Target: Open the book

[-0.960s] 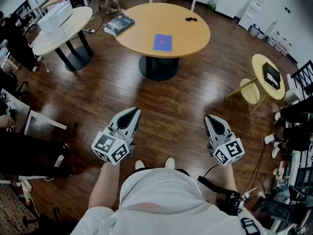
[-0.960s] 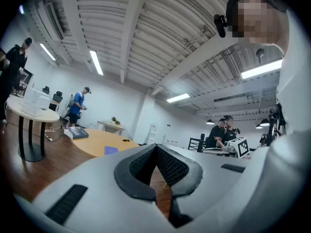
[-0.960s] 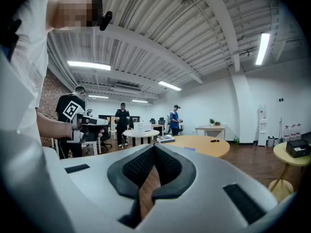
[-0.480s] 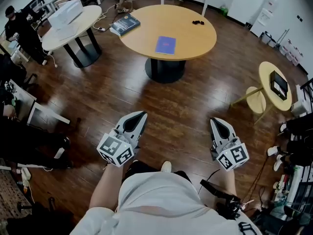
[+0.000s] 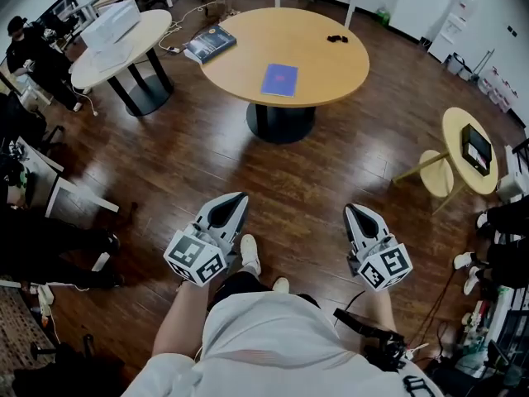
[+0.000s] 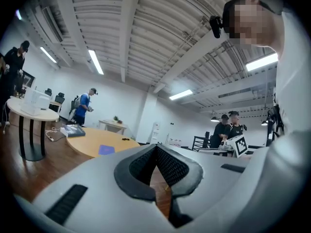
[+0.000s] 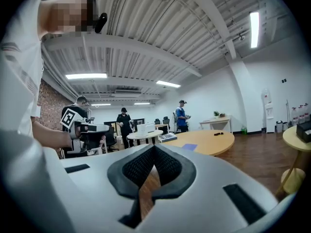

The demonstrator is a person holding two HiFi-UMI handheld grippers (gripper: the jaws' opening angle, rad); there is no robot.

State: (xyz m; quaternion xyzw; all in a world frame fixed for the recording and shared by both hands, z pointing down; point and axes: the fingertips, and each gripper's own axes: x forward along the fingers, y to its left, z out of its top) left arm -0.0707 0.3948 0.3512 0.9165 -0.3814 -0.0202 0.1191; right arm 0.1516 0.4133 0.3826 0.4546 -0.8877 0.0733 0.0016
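Observation:
A thin blue book [image 5: 279, 79] lies closed near the middle of a round wooden table [image 5: 326, 60], far ahead of me across the floor. It also shows small in the left gripper view [image 6: 106, 150] and the right gripper view [image 7: 189, 147]. My left gripper [image 5: 237, 195] hangs level over the floor at lower left, shut with nothing in it; its pads meet at the tip [image 6: 156, 147]. My right gripper [image 5: 354, 209] is level at lower right, also shut and empty [image 7: 154, 147]. Both are well short of the table.
A thicker dark book [image 5: 209, 42] overhangs the table's left edge, and a small black item [image 5: 336, 38] lies at its far side. A white table with a box [image 5: 107, 23] stands at left, with seated people beside it. A small yellow table [image 5: 463, 126] carrying a black tablet [image 5: 476, 147] stands at right. My shoe [image 5: 250, 253] is on the wood floor.
The round table has drifted down in the head view as I walk toward it. One shoe has stepped forward between the grippers. Both grippers stay shut.

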